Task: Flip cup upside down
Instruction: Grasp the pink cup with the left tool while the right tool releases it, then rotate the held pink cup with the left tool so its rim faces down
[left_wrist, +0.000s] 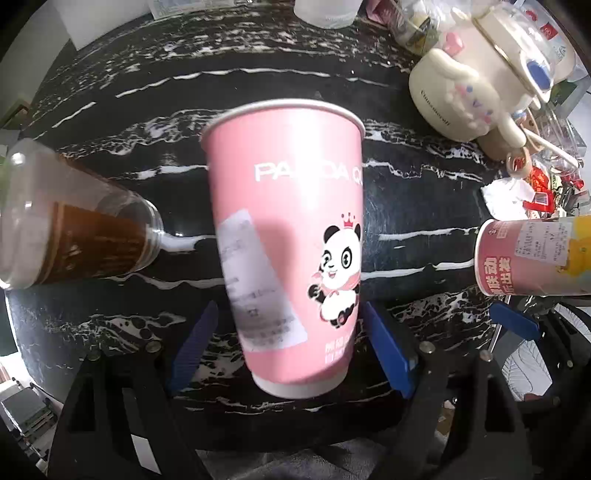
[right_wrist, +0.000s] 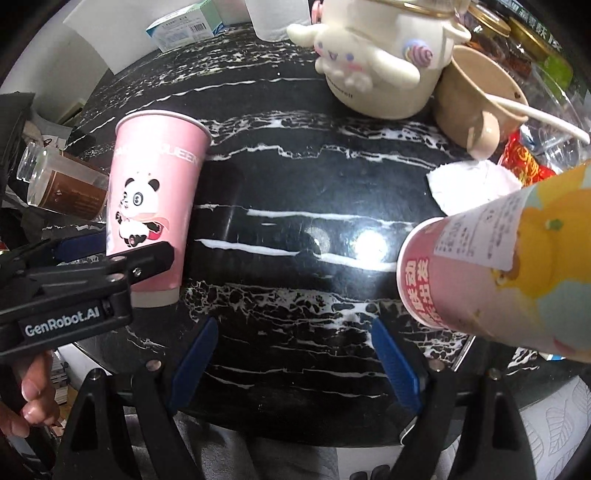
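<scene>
The pink panda cup (left_wrist: 291, 236) stands upright on the black marbled table (left_wrist: 295, 85), rim up, white base down near the table's near edge. The left gripper (left_wrist: 291, 347) has its blue pads (left_wrist: 388, 350) spread wide to either side of the cup's lower half; whether they touch the wall cannot be told, and there looks to be a gap on the left side. From the right wrist camera the same cup (right_wrist: 155, 199) sits at far left with the left gripper's black body (right_wrist: 85, 288) in front of its base. The right gripper (right_wrist: 295, 354) is open and holds nothing, hovering over a broad bare stretch of table. Tight quarters elsewhere: a clear bottle (left_wrist: 74, 221) lies just left of the cup, a second pink cup (left_wrist: 532, 254) lies on its side at right, and a cream character mug (left_wrist: 461, 99) crowds the far right corner.
</scene>
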